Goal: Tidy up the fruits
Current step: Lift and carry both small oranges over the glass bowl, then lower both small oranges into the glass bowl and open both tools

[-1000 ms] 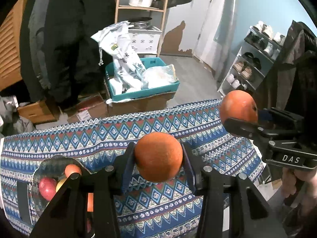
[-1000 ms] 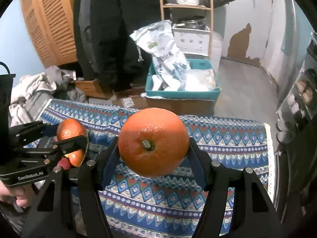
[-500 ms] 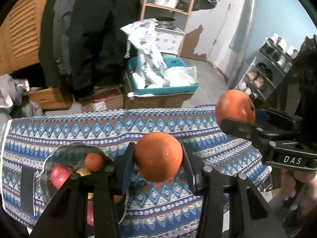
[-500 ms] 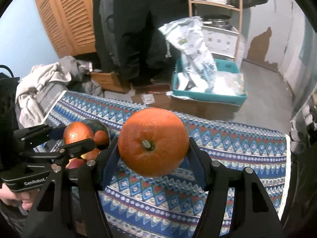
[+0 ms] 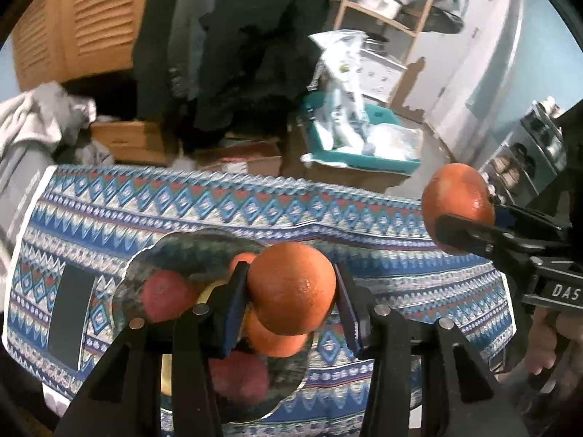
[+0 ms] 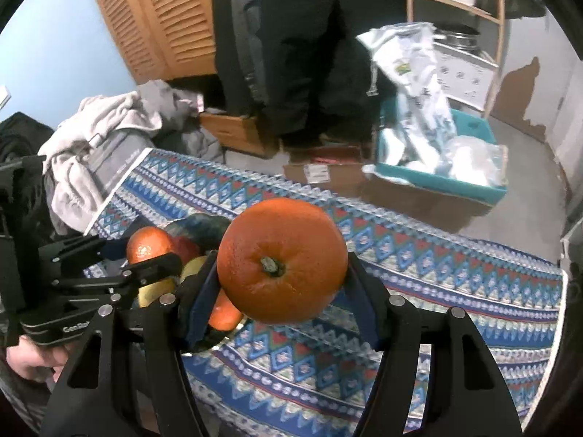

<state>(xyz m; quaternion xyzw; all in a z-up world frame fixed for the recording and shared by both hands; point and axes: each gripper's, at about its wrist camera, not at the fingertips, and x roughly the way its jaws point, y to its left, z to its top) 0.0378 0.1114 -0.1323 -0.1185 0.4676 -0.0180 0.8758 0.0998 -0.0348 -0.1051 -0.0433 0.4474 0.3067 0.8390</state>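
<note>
Right wrist: right gripper (image 6: 282, 284) clamps orange (image 6: 282, 260), stem facing cam; left gripper (image 5: 289, 300) clamps smaller orange (image 5: 291, 287).

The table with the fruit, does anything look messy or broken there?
Nothing stands out. The bowl sits flat on the patterned tablecloth with its fruit inside. The left gripper and right gripper each hold an orange firmly, with no damage visible.

Fruit bowl at lower left of the tabletop

In the left wrist view the bowl (image 5: 145, 266) sits lower centre-left on the tabletop (image 5: 364, 225), a flat slab (image 5: 69, 313) left of it; a bin (image 5: 364, 160) stands beyond the far edge, upper right.
</note>
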